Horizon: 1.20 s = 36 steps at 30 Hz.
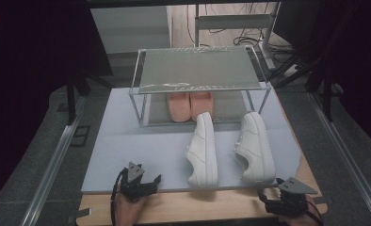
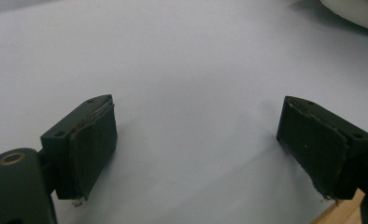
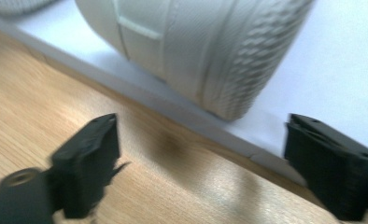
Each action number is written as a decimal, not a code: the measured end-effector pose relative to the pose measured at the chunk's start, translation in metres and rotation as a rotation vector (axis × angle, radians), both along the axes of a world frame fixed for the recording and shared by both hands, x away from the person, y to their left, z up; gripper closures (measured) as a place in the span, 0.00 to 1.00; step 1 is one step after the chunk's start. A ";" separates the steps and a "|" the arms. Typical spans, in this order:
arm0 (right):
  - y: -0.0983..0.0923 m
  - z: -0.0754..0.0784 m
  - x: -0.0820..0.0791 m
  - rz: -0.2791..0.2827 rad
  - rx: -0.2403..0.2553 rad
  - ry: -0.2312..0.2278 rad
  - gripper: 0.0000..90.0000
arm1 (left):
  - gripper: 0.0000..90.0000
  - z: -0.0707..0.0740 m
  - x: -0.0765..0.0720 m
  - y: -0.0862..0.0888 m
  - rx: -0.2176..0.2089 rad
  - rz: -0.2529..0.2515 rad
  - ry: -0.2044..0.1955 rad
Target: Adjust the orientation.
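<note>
Two white sneakers lie heel-toward-me on a pale mat [image 1: 127,146]: the left sneaker [image 1: 203,150] and the right sneaker [image 1: 255,148]. A pink pair of shoes [image 1: 190,106] sits under a clear shelf rack [image 1: 197,68] behind them. My left gripper [image 1: 143,179] rests at the mat's front edge, left of the sneakers; its jaws stand open over bare mat [image 2: 198,116]. My right gripper [image 1: 275,190] is over the wooden table edge just behind the right sneaker's heel [image 3: 196,46]. The right gripper [image 3: 205,140] is open, with nothing between its pads.
The wooden table [image 1: 207,207] shows along the front of the mat. Metal rails [image 1: 56,155] run down both sides. A white sneaker's edge [image 2: 355,11] shows at the far right of the left gripper view. Cables and a frame [image 1: 249,23] lie beyond the rack.
</note>
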State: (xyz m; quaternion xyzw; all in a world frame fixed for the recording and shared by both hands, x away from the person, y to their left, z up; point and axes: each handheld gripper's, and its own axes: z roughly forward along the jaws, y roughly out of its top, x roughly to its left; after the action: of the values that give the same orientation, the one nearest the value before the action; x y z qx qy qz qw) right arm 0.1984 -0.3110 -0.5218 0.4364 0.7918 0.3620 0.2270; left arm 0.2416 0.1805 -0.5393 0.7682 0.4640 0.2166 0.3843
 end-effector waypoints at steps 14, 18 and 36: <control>-0.019 0.036 -0.004 -0.001 0.054 0.037 0.54 | 0.14 0.000 0.000 0.000 0.000 0.002 0.000; -0.021 0.049 -0.005 0.003 0.042 0.026 0.62 | 0.14 0.000 0.000 0.000 0.000 0.002 0.000; -0.018 0.087 0.027 0.011 0.104 0.020 1.00 | 0.14 0.000 0.000 0.000 0.000 0.002 0.000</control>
State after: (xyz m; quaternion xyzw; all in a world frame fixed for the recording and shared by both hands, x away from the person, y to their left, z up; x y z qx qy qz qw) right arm 0.2259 -0.3292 -0.4349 0.4468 0.7765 0.3996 0.1942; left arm 0.2415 0.1803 -0.5393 0.7676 0.4649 0.2171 0.3842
